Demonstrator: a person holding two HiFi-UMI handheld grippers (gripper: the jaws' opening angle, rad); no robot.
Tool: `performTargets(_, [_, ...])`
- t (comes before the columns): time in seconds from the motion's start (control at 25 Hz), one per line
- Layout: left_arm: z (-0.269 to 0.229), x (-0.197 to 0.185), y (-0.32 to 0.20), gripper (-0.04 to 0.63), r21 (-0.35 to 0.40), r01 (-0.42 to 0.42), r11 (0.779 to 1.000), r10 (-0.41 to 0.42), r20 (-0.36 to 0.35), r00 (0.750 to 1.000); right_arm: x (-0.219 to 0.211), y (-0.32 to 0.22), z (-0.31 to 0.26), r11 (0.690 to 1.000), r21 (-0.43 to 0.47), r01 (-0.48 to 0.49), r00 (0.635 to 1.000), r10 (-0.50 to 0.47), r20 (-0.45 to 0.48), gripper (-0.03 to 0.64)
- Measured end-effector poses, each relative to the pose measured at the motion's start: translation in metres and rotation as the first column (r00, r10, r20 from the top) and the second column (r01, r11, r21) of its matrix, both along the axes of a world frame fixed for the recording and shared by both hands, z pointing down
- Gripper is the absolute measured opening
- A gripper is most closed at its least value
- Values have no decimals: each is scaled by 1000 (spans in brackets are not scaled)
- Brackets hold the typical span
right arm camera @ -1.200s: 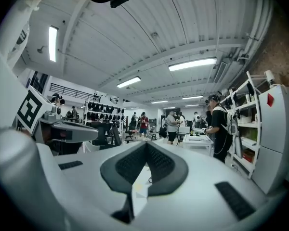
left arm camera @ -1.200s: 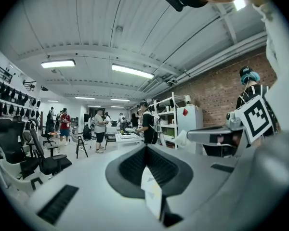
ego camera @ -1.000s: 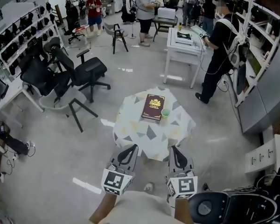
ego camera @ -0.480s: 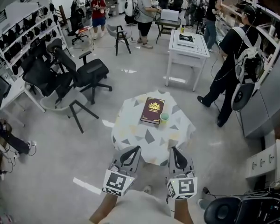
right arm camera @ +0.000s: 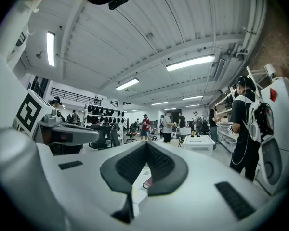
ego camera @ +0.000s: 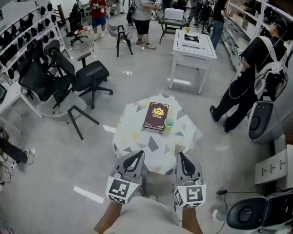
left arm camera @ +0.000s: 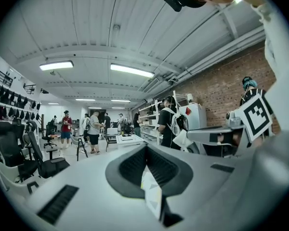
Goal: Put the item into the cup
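Note:
A small round table (ego camera: 136, 138) with a patterned cloth stands ahead of me on the floor. On it lie a dark red book (ego camera: 156, 116) and, right beside the book, a small green cup (ego camera: 169, 124). Both grippers hang low in the head view, short of the table's near edge. My left gripper (ego camera: 135, 155) (left arm camera: 145, 148) and my right gripper (ego camera: 184, 156) (right arm camera: 147, 146) have their jaws together with nothing between them. Through the slit of the right gripper view a sliver of the book (right arm camera: 147, 182) shows.
Black office chairs (ego camera: 83, 74) stand to the left of the table. A white desk (ego camera: 193, 48) is behind it. A person in black (ego camera: 249, 84) stands to the right by grey cabinets, and more people stand at the back.
The table, book and cup have slid slightly left in the head view. The person in black at the right has shifted position. Both grippers keep the same pose.

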State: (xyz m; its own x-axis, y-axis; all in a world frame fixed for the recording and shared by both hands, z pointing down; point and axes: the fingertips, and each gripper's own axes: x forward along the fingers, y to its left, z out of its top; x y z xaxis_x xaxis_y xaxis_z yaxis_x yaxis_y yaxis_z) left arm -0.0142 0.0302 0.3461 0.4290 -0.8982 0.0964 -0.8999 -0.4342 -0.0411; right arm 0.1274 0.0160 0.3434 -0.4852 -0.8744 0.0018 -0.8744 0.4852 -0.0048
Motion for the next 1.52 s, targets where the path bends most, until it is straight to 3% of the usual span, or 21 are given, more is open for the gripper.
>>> performTargets(0.52, [3, -6, -75, 12, 17, -87, 996, 88, -49, 995, -9, -54, -3, 997, 14, -82, 996, 82, -37, 3])
performTargets(1.2, [4, -95, -150, 12, 9, -34, 999, 35, -69, 997, -93, -135, -2, 999, 2, -39, 997, 39, -60, 3])
performTargets(1.52, [14, -119, -179, 12, -4, -54, 999, 53, -97, 994, -113, -159, 5, 998, -13, -68, 994, 67, -91, 3])
